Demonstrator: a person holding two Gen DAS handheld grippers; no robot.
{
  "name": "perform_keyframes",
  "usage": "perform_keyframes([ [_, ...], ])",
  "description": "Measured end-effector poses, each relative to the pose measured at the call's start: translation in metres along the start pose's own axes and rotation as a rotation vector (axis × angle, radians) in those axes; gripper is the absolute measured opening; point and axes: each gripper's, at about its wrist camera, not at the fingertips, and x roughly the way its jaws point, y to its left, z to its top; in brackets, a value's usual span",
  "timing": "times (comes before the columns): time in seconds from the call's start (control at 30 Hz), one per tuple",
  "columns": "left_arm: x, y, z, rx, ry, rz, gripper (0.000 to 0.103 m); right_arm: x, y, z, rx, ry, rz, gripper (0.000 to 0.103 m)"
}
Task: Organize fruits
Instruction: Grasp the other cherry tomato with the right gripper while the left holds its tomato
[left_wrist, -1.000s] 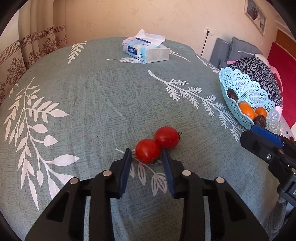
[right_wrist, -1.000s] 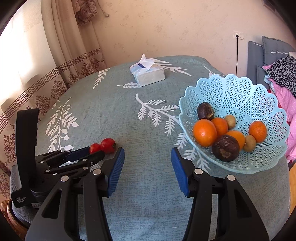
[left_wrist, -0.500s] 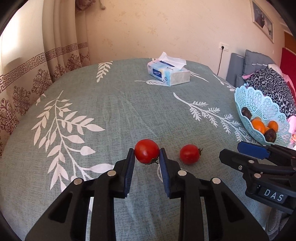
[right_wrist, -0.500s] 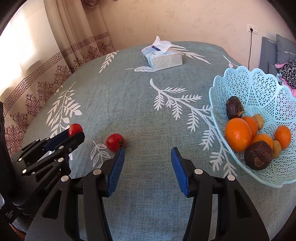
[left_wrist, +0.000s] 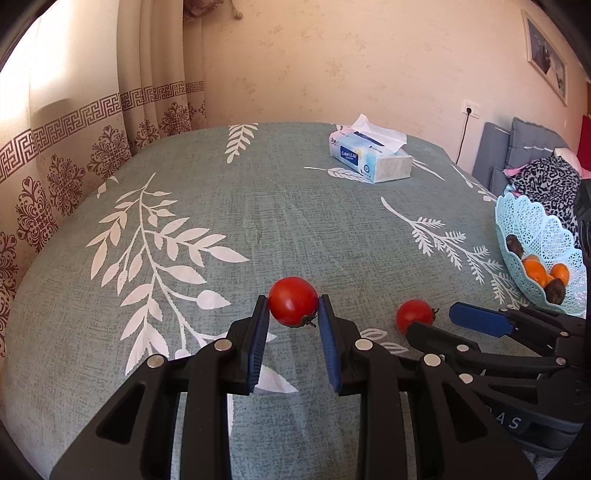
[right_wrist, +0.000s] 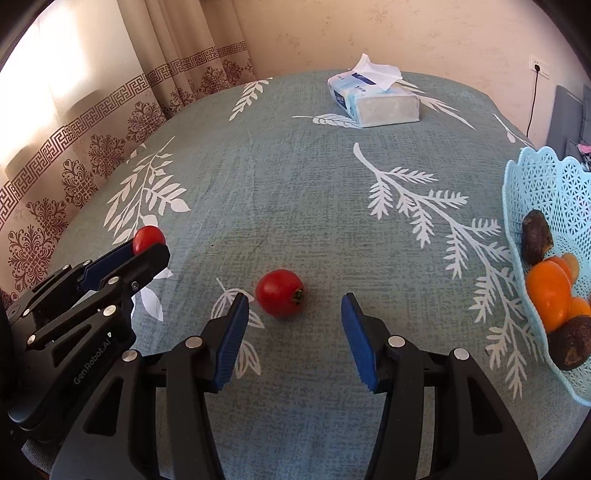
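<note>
My left gripper (left_wrist: 291, 308) is shut on a red tomato (left_wrist: 293, 301) and holds it above the table; the same tomato (right_wrist: 148, 238) shows in the right wrist view. A second red tomato (right_wrist: 279, 293) lies on the green leaf-print tablecloth, just ahead of my open right gripper (right_wrist: 293, 306) and slightly left of its middle. It also shows in the left wrist view (left_wrist: 414, 316), beside the right gripper's fingers (left_wrist: 476, 319). A light blue lattice fruit basket (right_wrist: 535, 192) stands at the right with oranges (right_wrist: 548, 295) and dark fruits in it.
A tissue box (right_wrist: 373, 101) stands at the far side of the table. Curtains (right_wrist: 92, 122) hang beyond the left edge. A bed with pillows and clothes (left_wrist: 543, 173) lies beyond the right edge. The basket also shows in the left wrist view (left_wrist: 532, 229).
My left gripper has lifted one tomato off the table and away from the other. My right gripper has moved left toward the tomato left on the cloth.
</note>
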Motion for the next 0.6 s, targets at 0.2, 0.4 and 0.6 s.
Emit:
perform_keyframes([
  [0.2, 0.001, 0.003, -0.001, -0.013, 0.006, 0.004, 0.027, 0.013, 0.007, 0.005, -0.026, 0.009, -0.009, 0.052],
  [0.4, 0.003, 0.003, -0.002, -0.014, 0.016, 0.000, 0.027, 0.014, 0.008, 0.003, -0.046, -0.003, -0.035, 0.030],
  [0.6, 0.005, 0.003, -0.002, -0.016, 0.022, -0.003, 0.027, 0.005, 0.003, -0.002, -0.025, -0.026, -0.048, 0.030],
])
